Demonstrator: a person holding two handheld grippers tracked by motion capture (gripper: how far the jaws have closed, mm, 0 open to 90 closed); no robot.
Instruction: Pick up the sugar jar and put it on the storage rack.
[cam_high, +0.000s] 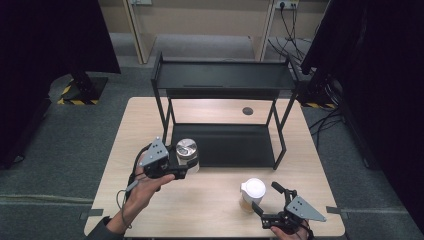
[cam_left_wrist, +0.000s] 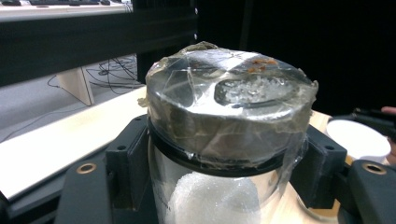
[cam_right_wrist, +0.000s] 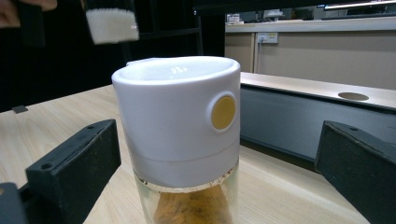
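left gripper (cam_high: 186, 161) clamps the silver-lidded glass jar of white grains (cam_high: 187, 150), probably bound for the black metal shelf (cam_high: 225, 145); right gripper (cam_high: 266, 199) gapes around the white-capped spice jar (cam_high: 251, 194), unpinched

a lab: black curtains (cam_high: 45, 35), taped stand bases (cam_high: 80, 92), trailing cables (cam_high: 295, 30).

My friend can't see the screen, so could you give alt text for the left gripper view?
A glass jar with a silver, tape-wrapped lid and white grains inside is clamped between the left gripper's two black fingers. Behind it lie a pale wooden table and a dark shelf rack.
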